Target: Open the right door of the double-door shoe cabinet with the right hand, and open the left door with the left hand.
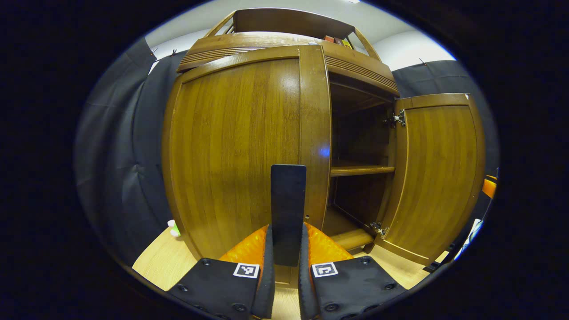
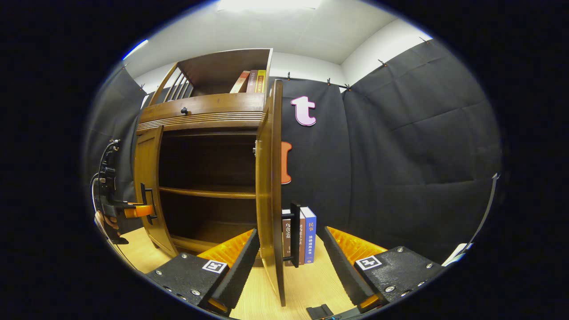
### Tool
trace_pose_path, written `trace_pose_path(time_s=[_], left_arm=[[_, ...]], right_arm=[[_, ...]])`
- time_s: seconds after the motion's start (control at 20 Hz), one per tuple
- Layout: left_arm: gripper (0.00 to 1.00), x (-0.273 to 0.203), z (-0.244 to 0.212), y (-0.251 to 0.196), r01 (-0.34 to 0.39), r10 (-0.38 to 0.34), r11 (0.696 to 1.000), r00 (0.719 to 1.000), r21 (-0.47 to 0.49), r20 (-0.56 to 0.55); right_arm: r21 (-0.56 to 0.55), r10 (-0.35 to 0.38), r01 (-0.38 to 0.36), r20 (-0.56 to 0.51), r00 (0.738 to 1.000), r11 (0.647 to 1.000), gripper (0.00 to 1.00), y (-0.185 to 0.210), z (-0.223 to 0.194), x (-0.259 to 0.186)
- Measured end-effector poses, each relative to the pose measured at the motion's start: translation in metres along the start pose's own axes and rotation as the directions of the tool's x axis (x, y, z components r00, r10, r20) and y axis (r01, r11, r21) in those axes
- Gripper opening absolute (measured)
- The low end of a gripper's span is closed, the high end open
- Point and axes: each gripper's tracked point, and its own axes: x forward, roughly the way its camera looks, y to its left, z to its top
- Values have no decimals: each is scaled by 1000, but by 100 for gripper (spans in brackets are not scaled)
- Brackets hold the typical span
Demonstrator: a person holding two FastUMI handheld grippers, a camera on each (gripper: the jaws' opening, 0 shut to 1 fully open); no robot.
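Left gripper view: the left gripper (image 1: 287, 249) is sitting with its fingers narrowed onto the dark vertical handle (image 1: 288, 209) of the left door (image 1: 235, 146), one finger pressing each side of the bar. That door is looking nearly shut or only just cracked; I cannot tell which from here. Past its free edge the cabinet (image 1: 284, 42) interior is showing, with a shelf (image 1: 362, 170) across it, and the right door (image 1: 438, 173) is standing swung well out on its hinges. The cabinet is resting on the pale wood counter (image 1: 155, 262), near its back edge.

Right gripper view: the right gripper (image 2: 289, 262) is holding its fingers wide, straddling the free edge of the right door (image 2: 272, 186) without pressing on it; that door's handle (image 2: 294, 233) is lying between them. Books (image 2: 306, 235) are standing on the counter just behind the door. Far left, the left gripper (image 2: 133, 210) is sitting at the left door (image 2: 149, 186), a hand (image 2: 106, 222) behind it.

Judgement: the right door is done and the left door is in hand. To do it well, keep the pinch square on the bar and pull along an arc about the left hinges, not straight back.
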Motion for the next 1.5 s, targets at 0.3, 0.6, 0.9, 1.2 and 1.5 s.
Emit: trace_pose_path(time_s=[0.3, 0.6, 0.9, 1.2, 1.5], left_arm=[[31, -36, 0, 15, 6, -6, 1000, 1000, -5, 8], [28, -76, 0, 38, 17, -16, 1000, 1000, -19, 17], [23, -98, -1, 59, -31, 30, 999, 999, 24, 22], [19, -126, 0, 85, -62, 61, 997, 997, 36, 38], [14, -143, -2, 114, -125, 123, 992, 991, 35, 50]], right_arm=[[-11, 29, -29, 11, 1000, 1000, 90, 19, 5, -6], [-12, 63, -63, 0, 998, 998, 79, 41, 4, -6], [-8, 101, -101, -5, 995, 995, 79, 60, 1, -4], [5, 132, -132, -12, 991, 991, 90, 75, -2, -1], [8, 154, -154, -11, 988, 988, 90, 88, -2, -2]])
